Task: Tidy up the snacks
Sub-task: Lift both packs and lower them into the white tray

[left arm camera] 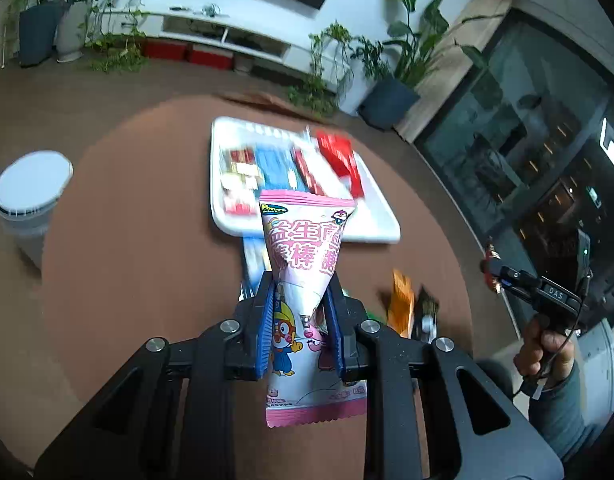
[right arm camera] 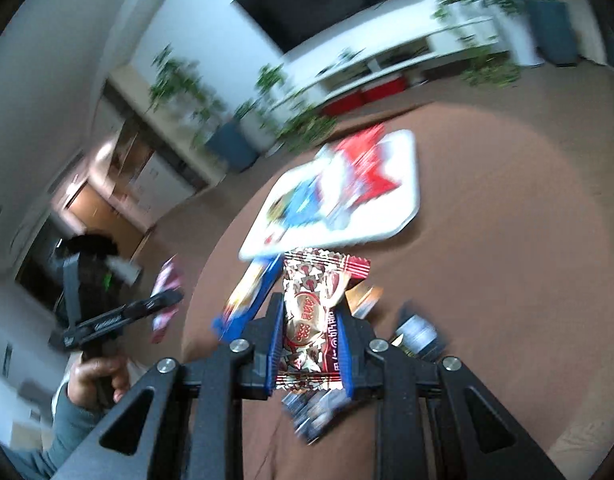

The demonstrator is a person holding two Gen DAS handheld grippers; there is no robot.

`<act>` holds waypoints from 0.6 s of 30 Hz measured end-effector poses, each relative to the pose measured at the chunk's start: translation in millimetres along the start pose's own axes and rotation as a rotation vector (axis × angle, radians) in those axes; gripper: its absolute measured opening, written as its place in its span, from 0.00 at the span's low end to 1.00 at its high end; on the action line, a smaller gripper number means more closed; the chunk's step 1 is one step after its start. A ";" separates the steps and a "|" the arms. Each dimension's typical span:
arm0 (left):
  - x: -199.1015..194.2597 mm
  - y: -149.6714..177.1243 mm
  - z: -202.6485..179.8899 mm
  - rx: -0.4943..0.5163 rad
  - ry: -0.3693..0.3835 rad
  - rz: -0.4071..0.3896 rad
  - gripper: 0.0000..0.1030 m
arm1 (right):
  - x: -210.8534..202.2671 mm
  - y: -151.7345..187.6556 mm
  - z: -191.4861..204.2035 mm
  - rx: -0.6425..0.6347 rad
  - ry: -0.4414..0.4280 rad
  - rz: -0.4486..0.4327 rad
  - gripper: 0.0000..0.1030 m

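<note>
The left gripper (left arm camera: 301,300) has its jaws pinching a pink lollipop packet (left arm camera: 303,256), the right gripper (right arm camera: 311,316) a brown-red candy packet (right arm camera: 313,304); both hang above the worktop (left arm camera: 127,260), white tray (left arm camera: 381,228) at twelve o'clock.

A pink-and-white cartoon-printed plastic snack packet (left arm camera: 307,280) stood upright, pinched at its middle. A brown-and-red foil snack wrapper (right arm camera: 313,316) was likewise clamped upright. Red, blue and white packets (left arm camera: 291,168) lay side by side, blurred, in a white rectangular tray (left arm camera: 371,232) on the round brown surface (left arm camera: 147,240).

tray (left arm camera: 381,232) half full — bare strip along its near edge.
</note>
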State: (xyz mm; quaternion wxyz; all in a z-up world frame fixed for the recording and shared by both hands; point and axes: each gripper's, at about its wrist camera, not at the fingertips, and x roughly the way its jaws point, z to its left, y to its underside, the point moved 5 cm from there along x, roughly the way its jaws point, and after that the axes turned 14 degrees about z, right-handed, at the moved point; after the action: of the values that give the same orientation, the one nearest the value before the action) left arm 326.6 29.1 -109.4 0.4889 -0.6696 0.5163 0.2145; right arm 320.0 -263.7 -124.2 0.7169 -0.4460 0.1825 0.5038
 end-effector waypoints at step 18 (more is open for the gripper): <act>38.1 -201.9 -15.3 0.112 -0.022 0.035 0.21 | 30.0 -186.1 31.3 -0.081 0.046 -0.076 0.24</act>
State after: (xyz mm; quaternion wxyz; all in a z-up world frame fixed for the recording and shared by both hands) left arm 519.5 -4.9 -45.6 0.5275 -0.6296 0.5337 0.2012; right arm 491.6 -238.7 -44.0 0.7124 -0.4929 0.1611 0.4729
